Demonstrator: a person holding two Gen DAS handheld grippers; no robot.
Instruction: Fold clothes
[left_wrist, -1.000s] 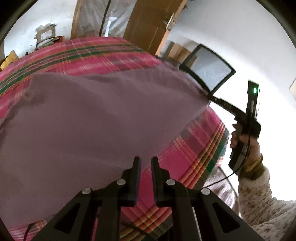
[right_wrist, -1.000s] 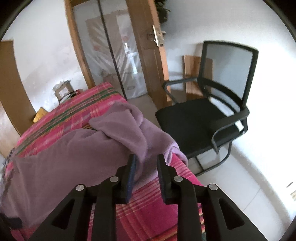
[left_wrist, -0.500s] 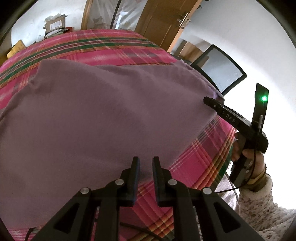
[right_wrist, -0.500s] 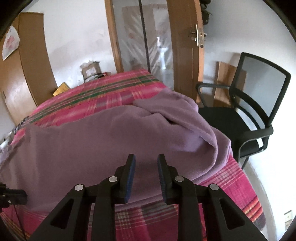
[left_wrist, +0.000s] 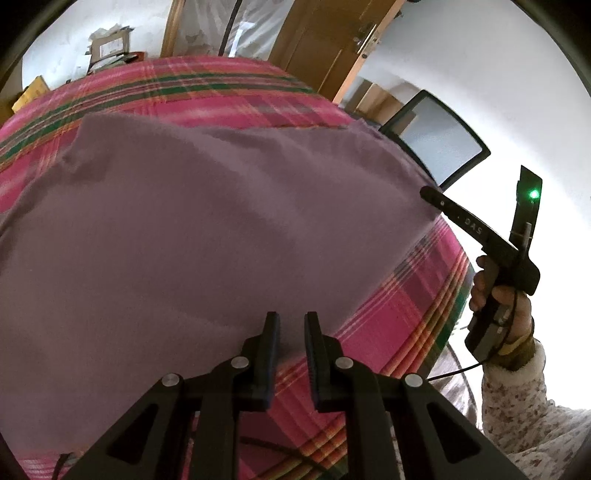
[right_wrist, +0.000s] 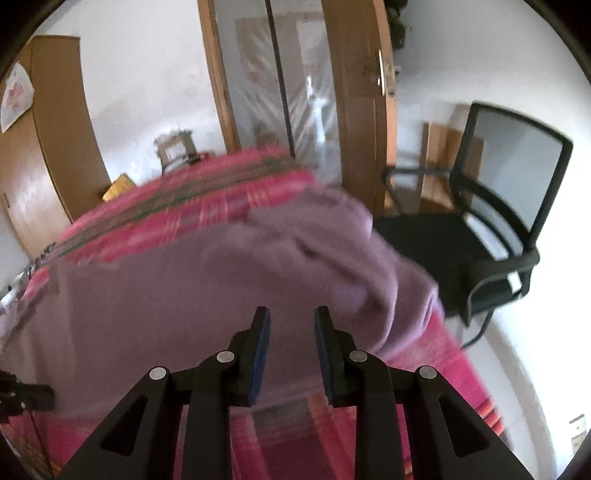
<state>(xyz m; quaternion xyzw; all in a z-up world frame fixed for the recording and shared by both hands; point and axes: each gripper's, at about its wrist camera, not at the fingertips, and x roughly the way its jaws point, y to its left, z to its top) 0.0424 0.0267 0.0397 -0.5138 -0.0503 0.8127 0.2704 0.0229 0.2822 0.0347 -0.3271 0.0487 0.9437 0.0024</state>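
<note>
Mostly a bed (left_wrist: 388, 306) with a pink plaid cover with green stripes fills both views. Spread across it lies the purple garment (left_wrist: 192, 236), a big soft fleecy piece, mauve, mostly flat with shallow wrinkles. In the right wrist view the garment (right_wrist: 207, 295) bunches into thick rolled folds at its right end, near the bed edge; that view is motion-blurred, so fine detail is unclear. Its near hem falls just short of the bed's front edge, leaving a plaid strip bare.

A black mesh-back chair (right_wrist: 509, 229) stands beside the bed on the right, apart from it. A wooden door (left_wrist: 325, 48) and a glass panel sit behind.

The left gripper (left_wrist: 291, 325) hovers over the garment's near hem, jaws a narrow gap apart, nothing between them. The right gripper (right_wrist: 291, 321) sits over the garment's near part, jaws parted somewhat wider, empty. From the left wrist view the right gripper (left_wrist: 428, 192) reaches to the garment's right edge, held by a hand (left_wrist: 498, 295) in a floral sleeve; contact there can't be judged.
</note>
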